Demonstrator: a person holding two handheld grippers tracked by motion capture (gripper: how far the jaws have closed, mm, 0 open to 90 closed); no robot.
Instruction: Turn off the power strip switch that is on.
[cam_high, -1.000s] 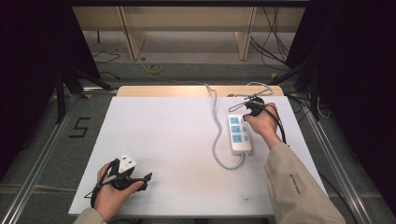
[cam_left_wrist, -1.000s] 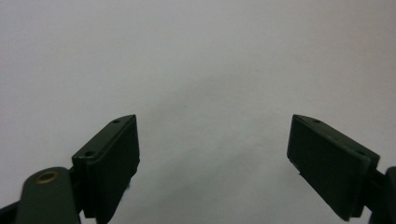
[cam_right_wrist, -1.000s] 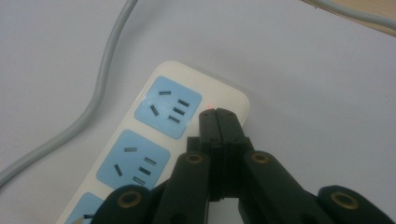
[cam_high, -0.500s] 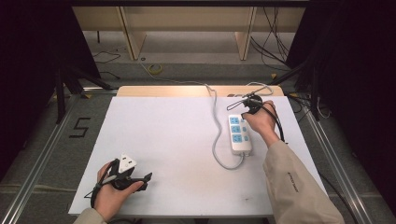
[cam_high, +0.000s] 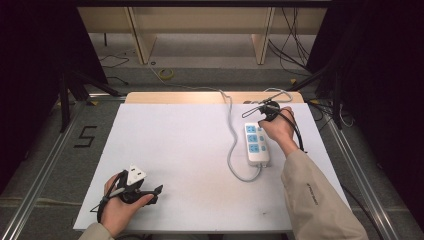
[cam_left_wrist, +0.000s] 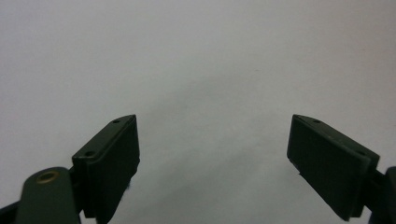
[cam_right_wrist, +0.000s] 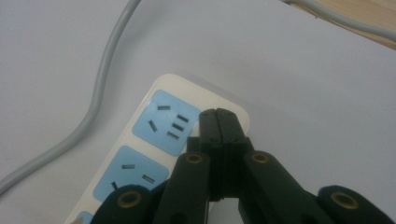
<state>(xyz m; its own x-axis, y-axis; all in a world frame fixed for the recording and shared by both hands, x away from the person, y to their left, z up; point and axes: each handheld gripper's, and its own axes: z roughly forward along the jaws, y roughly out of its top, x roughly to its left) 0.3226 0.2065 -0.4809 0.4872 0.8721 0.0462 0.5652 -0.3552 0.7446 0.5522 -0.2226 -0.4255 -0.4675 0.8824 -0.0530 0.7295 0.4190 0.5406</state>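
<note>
Two hand-held grippers are seen at a white table (cam_high: 190, 150). Nearest the person, at the front left corner, the left gripper (cam_high: 150, 192) is held low over the bare tabletop, and its jaws are spread wide apart with nothing between them, as is shown plainly in the left gripper view (cam_left_wrist: 215, 154). A white block (cam_high: 135, 175) is seen on top of that gripper.

Farther back, on the right half of the table, a white power strip (cam_high: 256, 144) with blue socket faces is laid lengthwise. Its grey cord (cam_high: 231, 145) is looped from its near end and carried along its left side toward the far edge. The right gripper (cam_high: 261, 114) is held at the strip's far end; in the right gripper view its jaws (cam_right_wrist: 222, 123) are pressed together, empty, with the tips placed over the strip's end corner (cam_right_wrist: 187, 107), just beside the last blue socket. Whether the tips touch the strip cannot be told.
</note>
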